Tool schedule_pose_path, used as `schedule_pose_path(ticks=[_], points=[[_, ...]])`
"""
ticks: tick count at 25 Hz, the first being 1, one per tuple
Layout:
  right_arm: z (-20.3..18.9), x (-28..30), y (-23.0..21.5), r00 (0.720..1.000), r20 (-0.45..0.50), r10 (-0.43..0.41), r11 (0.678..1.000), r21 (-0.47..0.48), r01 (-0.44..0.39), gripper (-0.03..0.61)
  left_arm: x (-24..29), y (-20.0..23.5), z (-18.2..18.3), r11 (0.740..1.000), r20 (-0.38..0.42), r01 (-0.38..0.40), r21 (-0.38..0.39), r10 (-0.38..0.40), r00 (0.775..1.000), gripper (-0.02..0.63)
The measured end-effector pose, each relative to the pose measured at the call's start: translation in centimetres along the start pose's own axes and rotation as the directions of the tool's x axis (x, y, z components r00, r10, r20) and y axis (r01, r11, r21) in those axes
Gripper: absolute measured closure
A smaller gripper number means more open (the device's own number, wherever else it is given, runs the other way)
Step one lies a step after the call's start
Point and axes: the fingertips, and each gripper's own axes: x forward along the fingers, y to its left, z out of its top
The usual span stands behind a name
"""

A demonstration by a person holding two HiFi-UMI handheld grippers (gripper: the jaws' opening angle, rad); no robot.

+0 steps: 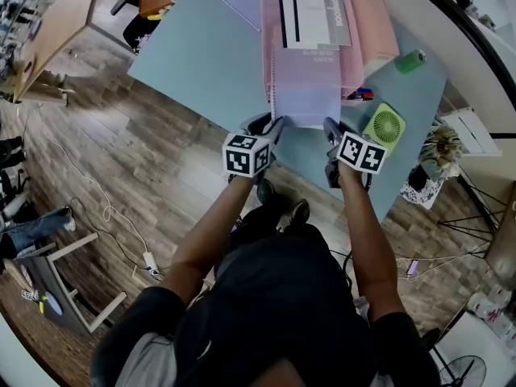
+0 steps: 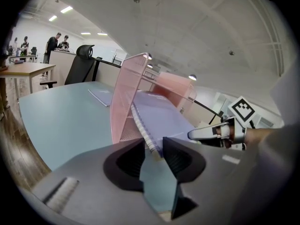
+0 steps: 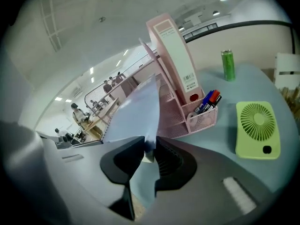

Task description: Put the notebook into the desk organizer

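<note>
Down at the near edge of the table, the notebook is being held by both grippers, one on each near corner. The left gripper is clamped on the spiral-bound corner: in the left gripper view its jaws are nearly together, with the wire binding pinched between them. The right gripper is closed on the opposite corner. In the right gripper view only a thin slot is left between its jaws, and the page edge is squeezed in it.

Both arms are stretched forward from 6 o'clock, the left arm and right arm roughly parallel. Both grippers are tipped down toward the tabletop, marker cubes facing up.

The far part of the notebook is already laid into the pink desk organizer at 12 o'clock. Its near end is left sticking out toward 6 o'clock, right alongside the mesh side wall.

Other stuff nearby:
- A green fan is lying flat at about 3 o'clock of the right gripper.
- Some pens are stood in the organizer's little cup at 1 o'clock.
- A green can is further out, around 2 o'clock.
- A pink file box is slotted into the organizer's right side.
</note>
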Motion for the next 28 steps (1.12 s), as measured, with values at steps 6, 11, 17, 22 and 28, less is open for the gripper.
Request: schedule_pose_path(ticks=[6, 11, 17, 22, 28], points=[[1.8, 1.2, -0.3, 0.998, 0.037, 0.044, 0.979, 0.196, -0.051, 0.532, 0.4, 0.2, 0.8, 1.000, 0.006, 0.001, 0.001, -0.001, 1.000, 0.431], [2.2, 1.1, -0.3, 0.991, 0.120, 0.059, 0.904, 0.414, -0.104, 0.546, -0.4, 0.4, 2.2, 1.000, 0.033, -0.013, 0.018, 0.013, 0.999, 0.425], [4.6, 0.8, 0.9, 0.975, 0.198, 0.106, 0.824, 0.530, -0.197, 0.548, -2.5, -0.1, 3.3, 0.999, 0.082, -0.024, 0.036, 0.021, 0.996, 0.414], [6.0, 1.5, 0.3, 0.978, 0.188, 0.089, 0.827, 0.534, -0.178, 0.548, -4.4, -0.7, 3.5, 0.998, 0.108, -0.032, 0.057, 0.026, 0.994, 0.415], [6.8, 2.2, 0.1, 0.979, 0.139, 0.147, 0.848, 0.493, -0.198, 0.546, -6.1, -1.1, 3.0, 0.997, 0.119, -0.050, 0.056, 0.043, 0.992, 0.416]])
